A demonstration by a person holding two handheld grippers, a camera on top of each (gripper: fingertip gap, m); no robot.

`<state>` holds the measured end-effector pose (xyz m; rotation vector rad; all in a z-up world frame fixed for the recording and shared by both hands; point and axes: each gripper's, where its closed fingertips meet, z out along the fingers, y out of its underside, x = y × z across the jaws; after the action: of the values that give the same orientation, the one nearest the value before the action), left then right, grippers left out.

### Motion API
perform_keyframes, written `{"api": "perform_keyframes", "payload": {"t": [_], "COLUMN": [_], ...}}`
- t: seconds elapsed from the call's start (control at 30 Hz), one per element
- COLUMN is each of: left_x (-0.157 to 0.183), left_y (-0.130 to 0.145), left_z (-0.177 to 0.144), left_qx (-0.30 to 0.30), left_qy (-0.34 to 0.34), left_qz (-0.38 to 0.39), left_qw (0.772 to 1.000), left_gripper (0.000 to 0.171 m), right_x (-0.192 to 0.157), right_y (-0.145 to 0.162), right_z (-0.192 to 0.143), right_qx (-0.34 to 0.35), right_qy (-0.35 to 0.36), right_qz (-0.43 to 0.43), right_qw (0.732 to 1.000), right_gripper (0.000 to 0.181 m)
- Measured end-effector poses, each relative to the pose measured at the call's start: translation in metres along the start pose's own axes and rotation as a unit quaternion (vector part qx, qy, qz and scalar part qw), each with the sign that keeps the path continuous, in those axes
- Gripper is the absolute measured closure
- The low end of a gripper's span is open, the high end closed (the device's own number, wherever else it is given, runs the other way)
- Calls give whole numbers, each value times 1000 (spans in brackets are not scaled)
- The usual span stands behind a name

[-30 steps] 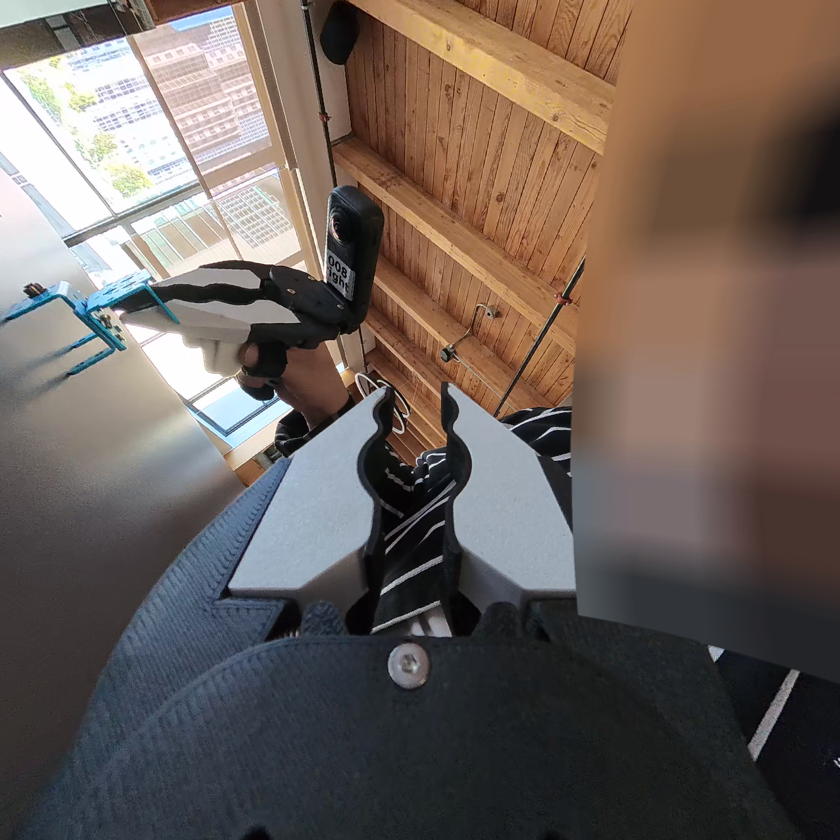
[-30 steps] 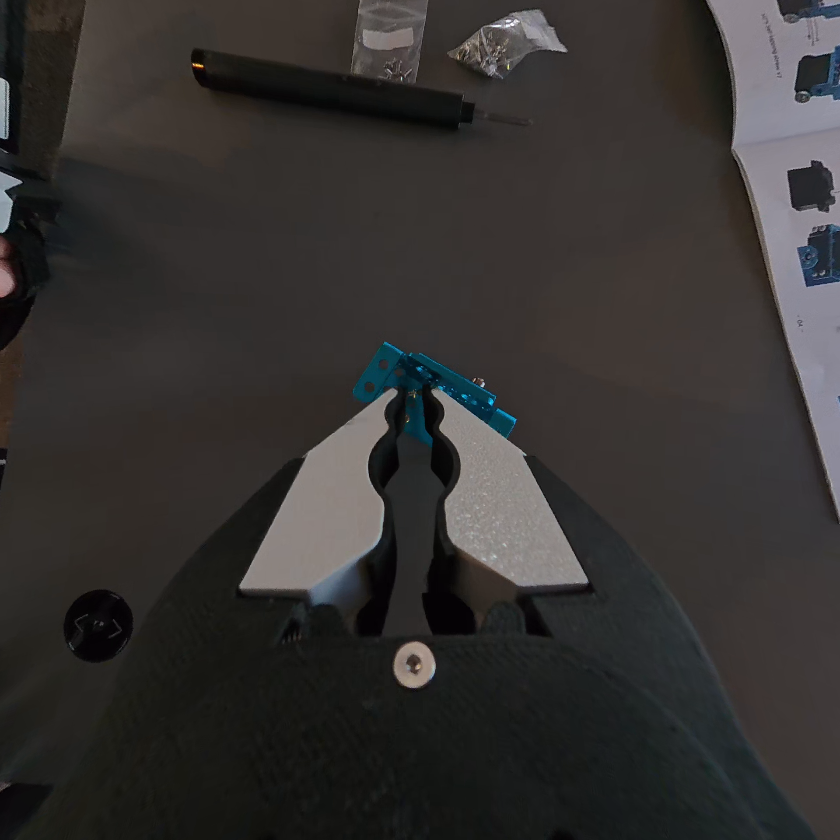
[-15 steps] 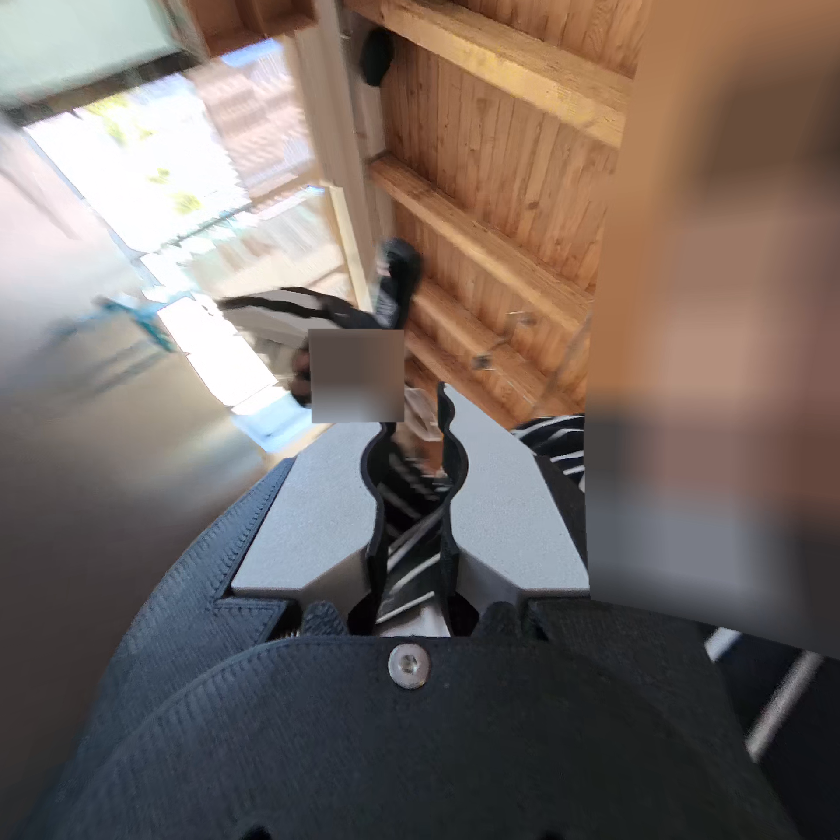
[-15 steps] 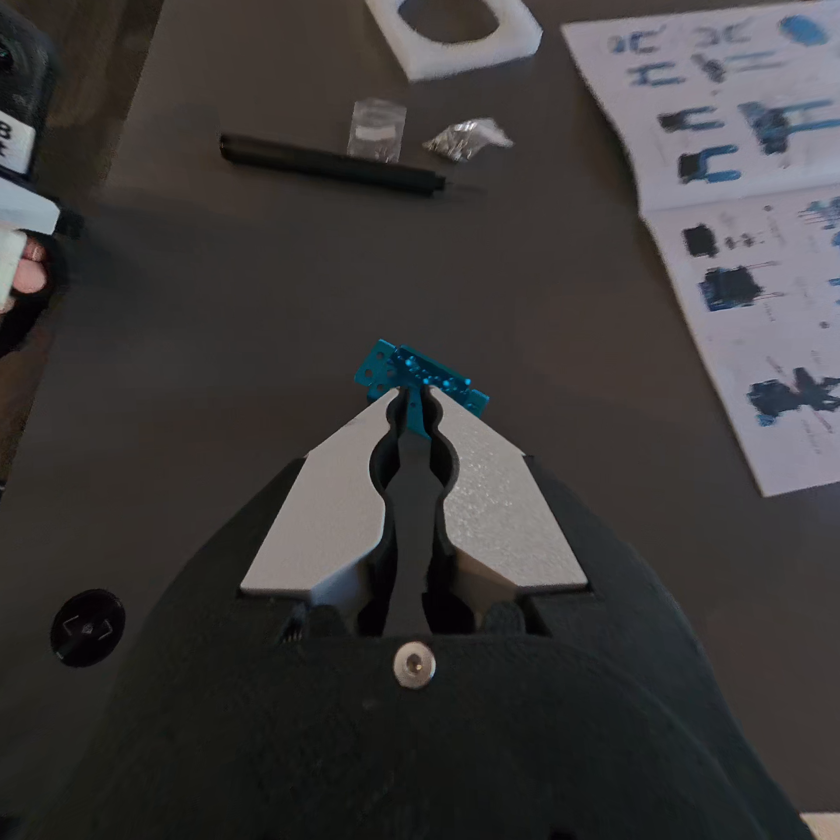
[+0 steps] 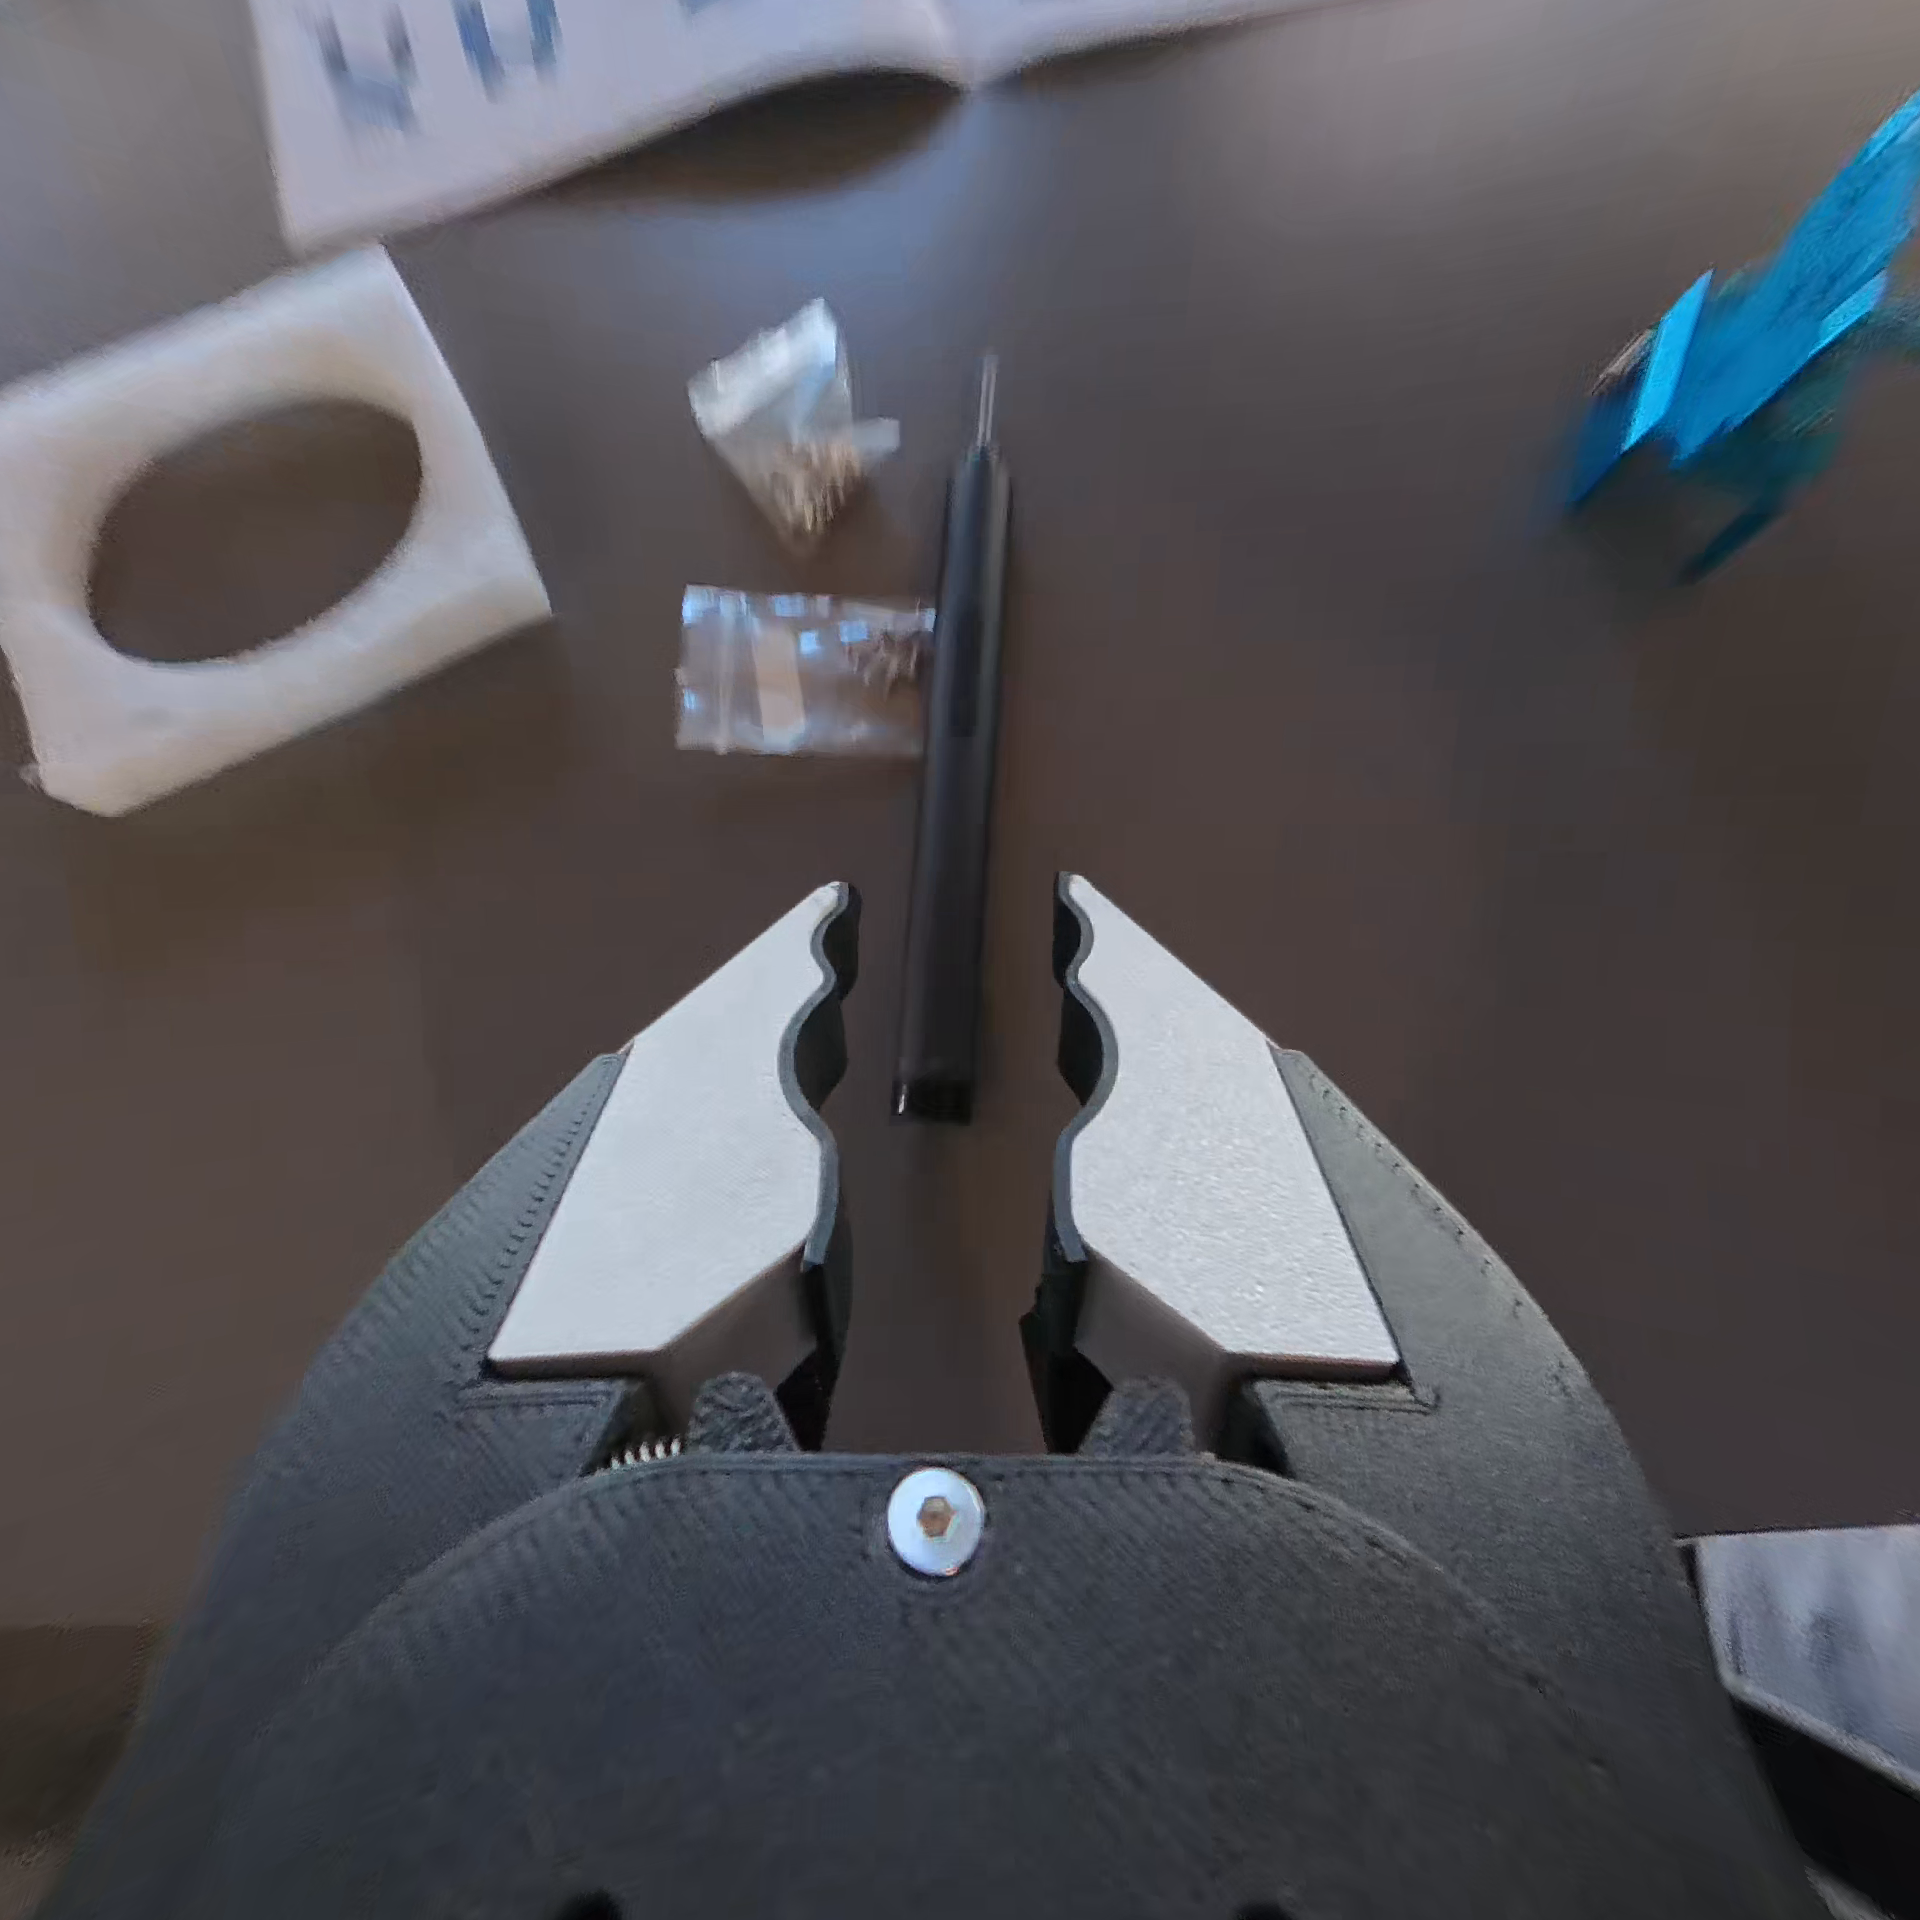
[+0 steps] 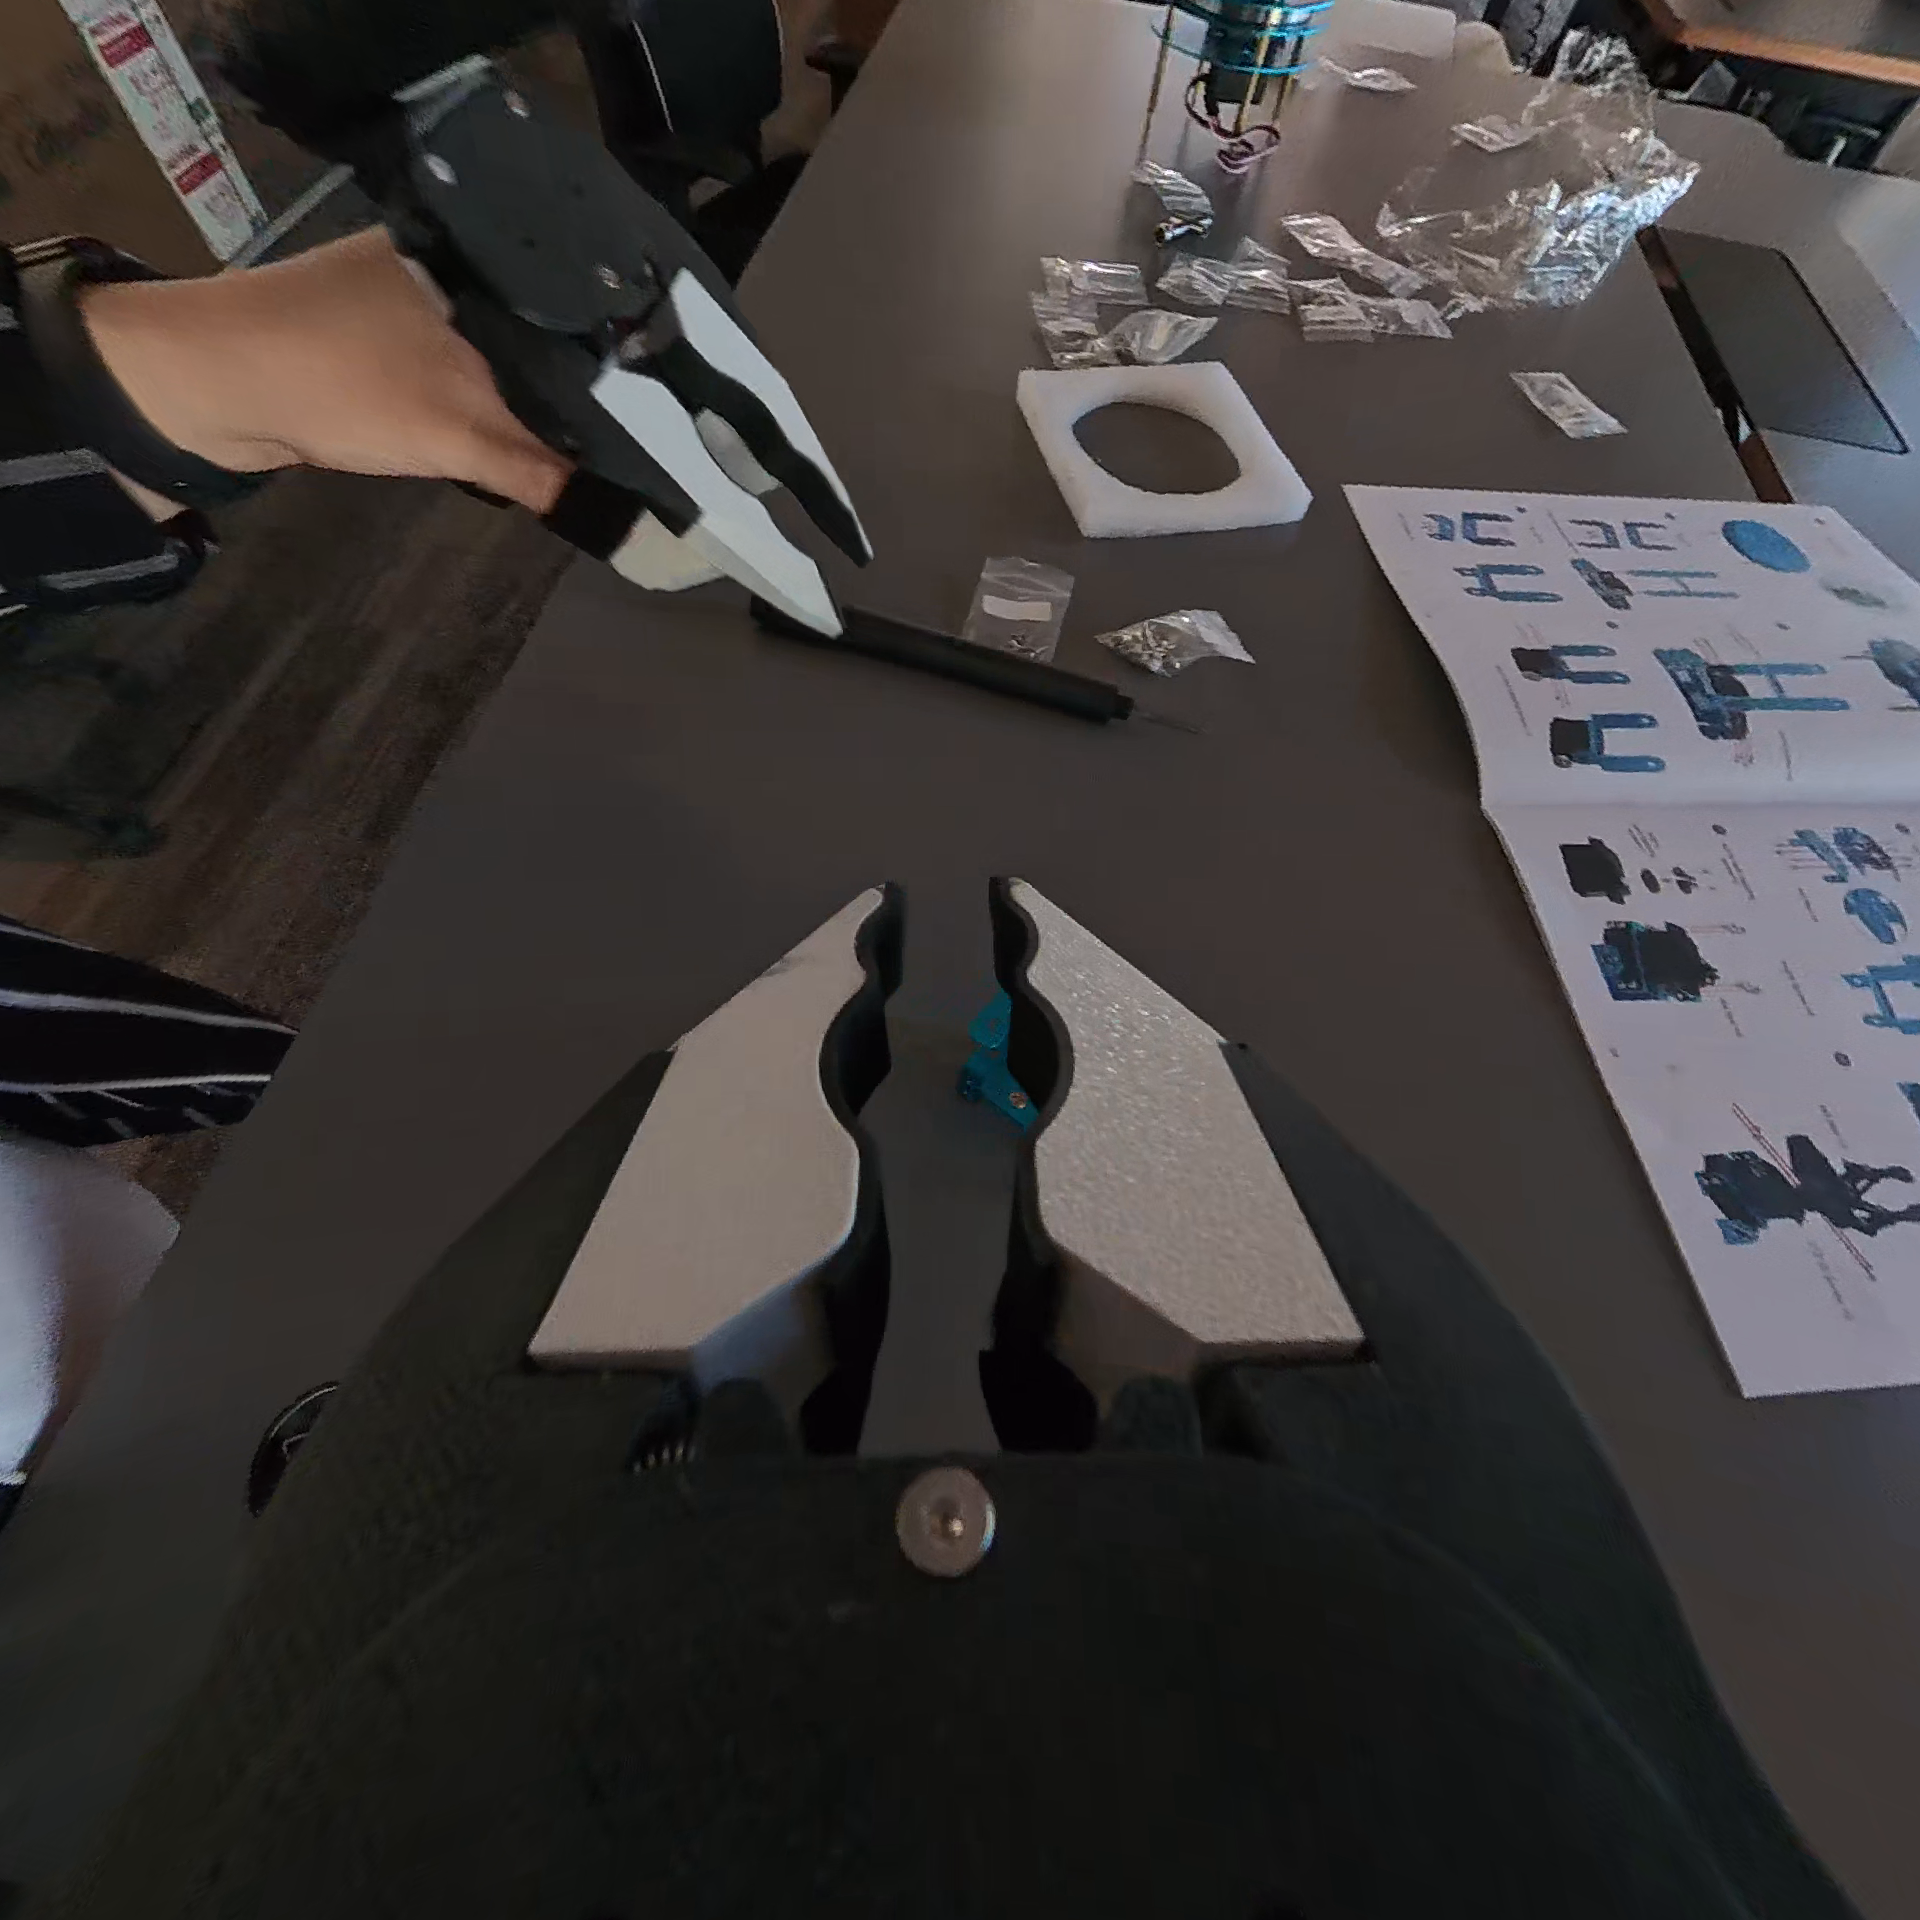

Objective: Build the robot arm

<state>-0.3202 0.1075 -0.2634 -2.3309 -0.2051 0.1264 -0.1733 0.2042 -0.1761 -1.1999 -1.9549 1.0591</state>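
Note:
My left gripper [image 5: 956,891] is open and low over the dark table, its jaws on either side of the handle end of a black screwdriver [image 5: 961,790], which lies pointing away from it. In the right wrist view the left gripper [image 6: 847,590] hangs over the screwdriver's [image 6: 987,670] near end. My right gripper [image 6: 943,894] is open and empty. A small blue metal bracket [image 6: 992,1060] shows through the gap between its fingers, on the table below. The bracket [image 5: 1766,343] is blurred at the upper right of the left wrist view.
Two clear bags of screws [image 5: 800,670] lie left of the screwdriver. A white foam frame [image 6: 1164,447] and an open instruction booklet [image 6: 1714,831] lie beyond. Several more bags, crumpled plastic [image 6: 1538,197] and a laptop [image 6: 1787,353] are at the far end. The table's left edge [image 6: 499,727] is near. Some 20 cm of space lies between my two pairs of fingers.
My left gripper swung from pointing at the ceiling down to the table, opened, and now straddles the screwdriver. My right gripper opened, let go of the blue bracket and drew back from it.

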Motion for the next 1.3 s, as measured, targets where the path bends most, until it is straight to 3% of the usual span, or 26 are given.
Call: {"api": "perform_keyframes", "payload": {"t": [0.1,0.2,0.3,0.37,0.5,0.67,0.73,0.87,0.97,1.03,1.1,1.2,1.3], "left_x": [-2,-5,-2,4,19,36,41,45,49,50,59,79,96], "left_y": [13,21,21,12,-1,-18,-25,-33,-54,-73,-82,-79,-61], "left_z": [10,15,13,9,-2,-15,-20,-26,-35,-51,-66,-72,-54], "left_qx": [-47,-75,-94,-81,-78,-73,-62,-40,29,77,105,129,101], "left_qy": [-17,-35,-31,-26,-25,-31,-32,-43,-42,-45,-12,49,89], "left_qz": [13,30,40,46,68,68,69,68,48,29,6,-15,-20], "left_qw": [999,996,994,995,994,995,995,996,998,996,994,990,991], "left_gripper": [139,155,156,156,157,156,156,156,154,119,112,125,128], "right_x": [-7,-15,-16,-8,-10,-23,-27,-30,-25,-10,15,45,60], "right_y": [-4,-14,-19,-26,-25,-12,-9,-5,-15,-29,-54,-92,-106], "right_z": [4,18,41,63,119,160,165,161,148,138,120,70,9], "right_qx": [2,-13,-61,-83,-113,-121,-128,-142,-123,-104,-52,66,185], "right_qy": [-14,-42,-77,-85,-152,-221,-240,-275,-265,-223,-166,-128,-138], "right_qz": [-27,-120,-262,-334,-354,-333,-327,-307,-329,-328,-295,-141,27], "right_qw": [1000,992,960,935,916,909,905,900,898,912,939,979,973], "right_gripper": [164,158,152,140,117,126,142,158,162,164,164,164,164]}}
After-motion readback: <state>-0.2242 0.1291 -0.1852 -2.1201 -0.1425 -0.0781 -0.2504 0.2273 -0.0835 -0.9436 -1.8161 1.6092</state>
